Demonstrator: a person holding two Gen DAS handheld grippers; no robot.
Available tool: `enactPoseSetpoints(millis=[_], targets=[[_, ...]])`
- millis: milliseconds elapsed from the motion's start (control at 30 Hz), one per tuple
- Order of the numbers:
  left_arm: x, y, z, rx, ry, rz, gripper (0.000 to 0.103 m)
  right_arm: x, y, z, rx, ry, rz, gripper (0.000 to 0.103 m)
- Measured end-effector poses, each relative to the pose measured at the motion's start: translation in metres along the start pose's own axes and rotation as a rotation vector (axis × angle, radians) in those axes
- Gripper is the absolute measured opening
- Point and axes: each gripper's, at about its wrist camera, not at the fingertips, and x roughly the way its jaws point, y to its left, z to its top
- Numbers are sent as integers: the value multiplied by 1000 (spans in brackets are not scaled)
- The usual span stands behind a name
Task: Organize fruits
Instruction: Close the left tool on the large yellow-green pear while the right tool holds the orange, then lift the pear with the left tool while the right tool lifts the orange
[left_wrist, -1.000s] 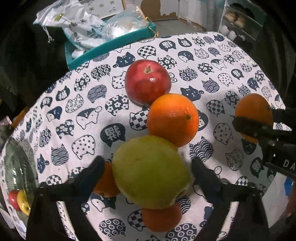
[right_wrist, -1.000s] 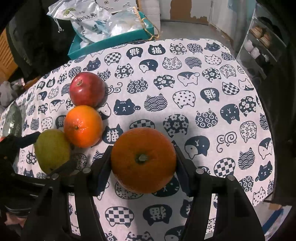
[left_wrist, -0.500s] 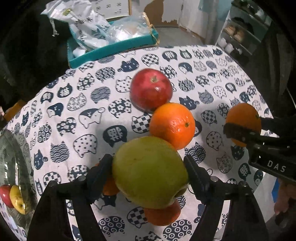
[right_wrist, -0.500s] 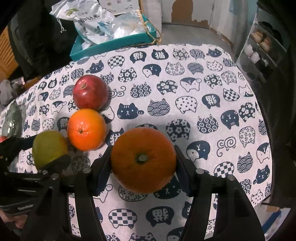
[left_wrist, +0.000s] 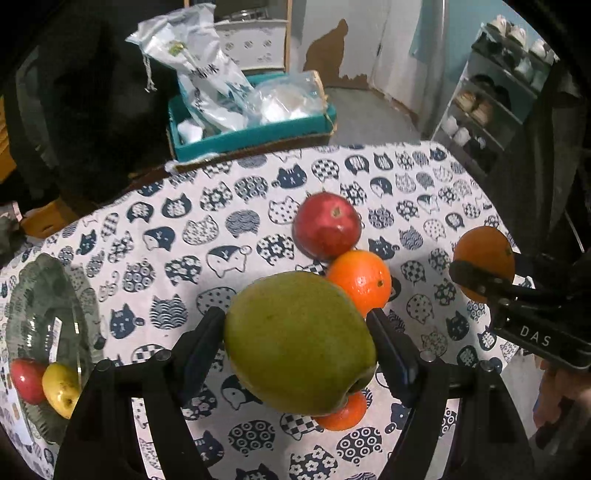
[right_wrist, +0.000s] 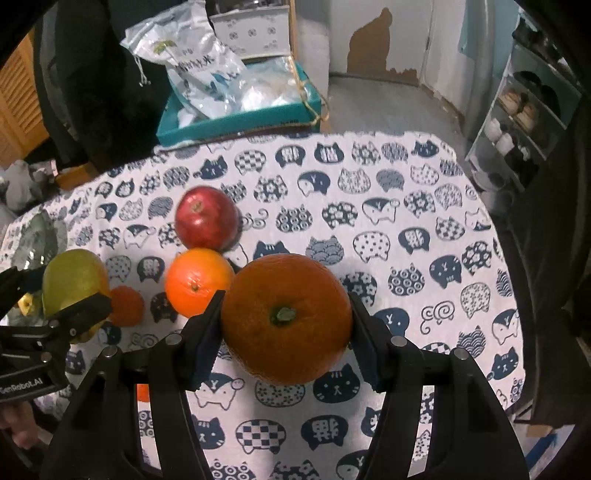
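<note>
Fruit sits in both my grippers above the cat-print tablecloth (left_wrist: 110, 229). My left gripper (left_wrist: 299, 341) is clamped on a green pear (left_wrist: 297, 341), both pads pressing its sides. My right gripper (right_wrist: 286, 319) is clamped on an orange (right_wrist: 286, 319), its fingers narrower set.

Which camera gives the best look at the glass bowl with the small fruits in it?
The left wrist view. There the glass bowl shows at the left edge of the table with a small red fruit and a yellow one inside. The right wrist view catches only a blurred bit of its rim beyond the left gripper.
</note>
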Motion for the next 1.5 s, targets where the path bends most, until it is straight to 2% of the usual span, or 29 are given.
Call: enactPoseSetpoints(millis=[300, 1033, 1500], targets=[[-35, 14, 6, -21, -81, 5, 80, -30, 14, 9, -27, -78, -3, 63], [-127, 45, 8, -53, -269, 28, 80, -118, 51, 28, -89, -295, 54, 62], [-171, 75, 4, -87, -362, 76, 80, -156, 87, 37, -150, -390, 107, 63]])
